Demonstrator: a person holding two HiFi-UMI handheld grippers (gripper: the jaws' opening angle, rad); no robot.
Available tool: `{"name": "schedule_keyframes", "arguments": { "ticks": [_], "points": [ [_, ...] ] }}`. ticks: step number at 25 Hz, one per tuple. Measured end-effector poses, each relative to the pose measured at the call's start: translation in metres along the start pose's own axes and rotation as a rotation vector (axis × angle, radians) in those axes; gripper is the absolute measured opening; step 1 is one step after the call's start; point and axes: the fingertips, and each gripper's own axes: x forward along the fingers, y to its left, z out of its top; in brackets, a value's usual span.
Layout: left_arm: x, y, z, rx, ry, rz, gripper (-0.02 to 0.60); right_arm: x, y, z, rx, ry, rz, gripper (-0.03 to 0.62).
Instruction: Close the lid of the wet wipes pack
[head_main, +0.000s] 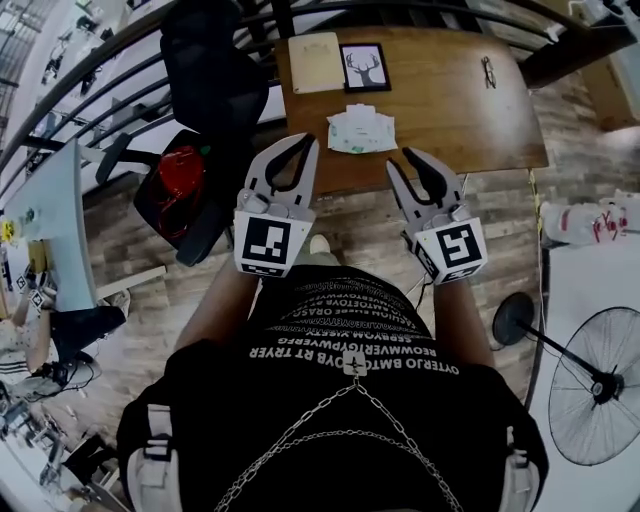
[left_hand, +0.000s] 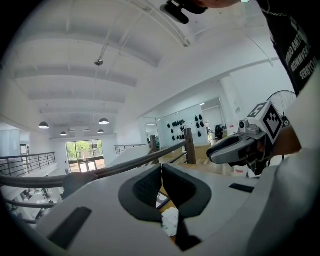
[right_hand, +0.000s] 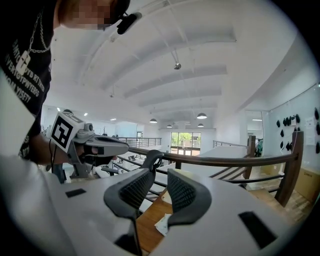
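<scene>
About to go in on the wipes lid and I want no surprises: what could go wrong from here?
1. The wet wipes pack lies loose on the table; pushing its lid may slide it toward the framed picture behind it.
2. The left gripper is shut, the right gripper open, both empty and short of the pack: nothing pins it.
3. The lid is too small to read, so a press could land off it.

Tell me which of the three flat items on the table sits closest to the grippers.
The white wet wipes pack, nearest the front edge of the table; the beige notebook and the framed deer picture lie behind it.
</scene>
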Motion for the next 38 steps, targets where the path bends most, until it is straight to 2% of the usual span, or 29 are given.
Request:
{"name": "schedule_keyframes", "arguments": {
  "ticks": [9,14,21,29,38],
  "points": [
    [0.023,0.019,-0.007,0.000,0.002,-0.065,0.029,0.022,-0.011,0.004,-0.003,0.024,-0.056,0.118],
    [0.031,0.028,-0.018,-0.016,0.015,-0.071,0.029,0.029,-0.016,0.008,0.021,0.012,-0.066,0.118],
    [0.045,0.032,-0.031,-0.046,0.046,-0.073,0.029,0.038,-0.032,-0.003,0.033,0.047,-0.074,0.118],
    [0.072,0.045,-0.050,-0.067,0.100,-0.018,0.029,0.070,-0.065,-0.019,0.059,0.067,-0.017,0.118],
    [0.108,0.052,-0.047,-0.085,0.109,0.040,0.029,0.109,-0.098,-0.022,0.051,0.088,0.077,0.118]
  ]
}}
